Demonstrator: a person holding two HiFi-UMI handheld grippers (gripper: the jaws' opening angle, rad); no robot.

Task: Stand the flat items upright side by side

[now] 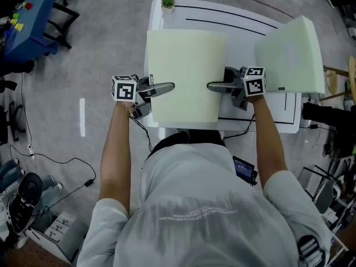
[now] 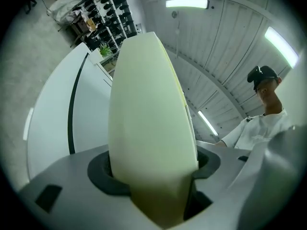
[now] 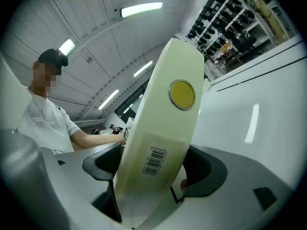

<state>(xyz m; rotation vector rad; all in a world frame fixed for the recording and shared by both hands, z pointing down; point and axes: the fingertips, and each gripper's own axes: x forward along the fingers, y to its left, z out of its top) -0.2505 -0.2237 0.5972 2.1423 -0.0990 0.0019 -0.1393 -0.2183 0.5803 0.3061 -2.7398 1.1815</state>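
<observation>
A pale green foam slab [image 1: 183, 74] hangs over the near part of the white table [image 1: 245, 21], its broad face turned up toward me. My left gripper [image 1: 168, 87] grips its left edge and my right gripper [image 1: 212, 85] its right edge. In the left gripper view the slab's [image 2: 148, 119] rounded edge fills the gap between the pads of the left gripper [image 2: 153, 170]. The right gripper view shows that slab [image 3: 163, 128] slanted between the pads of the right gripper [image 3: 152, 169], with a barcode label and a yellow round sticker [image 3: 182, 94]. A second foam slab [image 1: 292, 54] stands tilted at the table's right.
A small potted plant [image 1: 167, 2] sits at the table's far left corner. Cables and power strips [image 1: 55, 227] lie on the floor at the left. Blue equipment [image 1: 33, 15] stands far left; stools and gear [image 1: 334, 127] crowd the right.
</observation>
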